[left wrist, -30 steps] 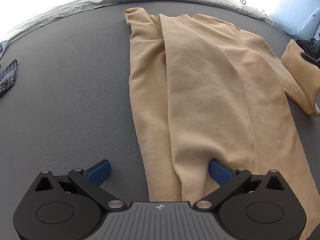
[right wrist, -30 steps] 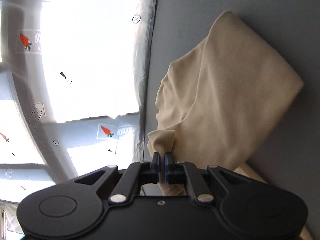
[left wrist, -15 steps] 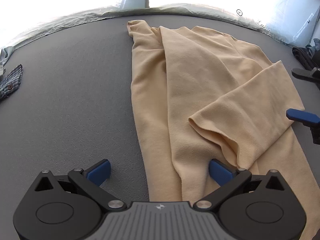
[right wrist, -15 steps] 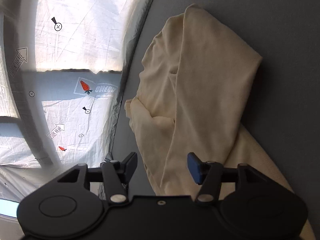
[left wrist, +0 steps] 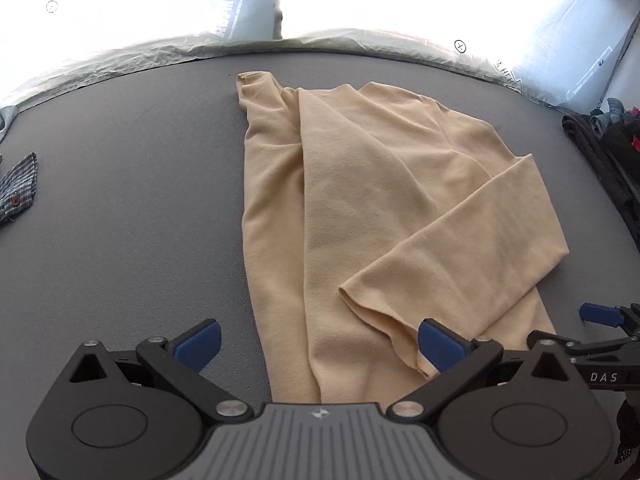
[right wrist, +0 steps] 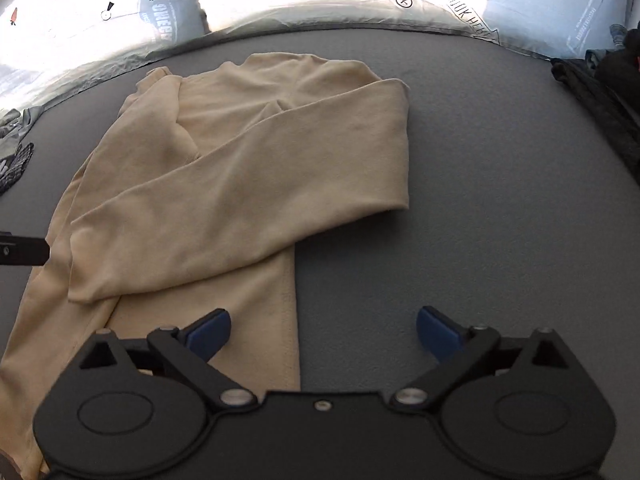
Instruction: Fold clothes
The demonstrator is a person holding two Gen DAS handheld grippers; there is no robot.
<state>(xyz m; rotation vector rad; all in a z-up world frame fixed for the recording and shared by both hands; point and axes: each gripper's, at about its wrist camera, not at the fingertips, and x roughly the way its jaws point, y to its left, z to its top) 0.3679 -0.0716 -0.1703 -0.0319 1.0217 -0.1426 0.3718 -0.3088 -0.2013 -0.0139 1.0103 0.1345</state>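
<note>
A tan long-sleeved shirt [left wrist: 380, 200] lies lengthwise on the grey table [left wrist: 120, 200], its left side folded inward. One sleeve [left wrist: 460, 248] lies folded diagonally across the body, cuff near the hem. My left gripper [left wrist: 318, 342] hovers open above the near hem, touching no cloth. My right gripper [right wrist: 324, 332] hangs over the shirt's [right wrist: 240, 160] right edge; its jaws are opening wide, with only the flat hem and bare table beneath them and nothing gripped. Its fingertips [left wrist: 600, 314] show at the right edge of the left wrist view.
A plaid garment [left wrist: 18, 188] lies at the table's left edge. A dark pile of clothes [left wrist: 604, 148] sits at the right edge. Crinkled plastic sheeting [left wrist: 320, 44] runs along the far edge. Bare grey table lies on both sides of the shirt.
My right gripper, shut on the sleeve cuff a second ago, has opened and let it go. The sleeve now lies across the shirt body. The right gripper rolled level; the left rose slightly.
</note>
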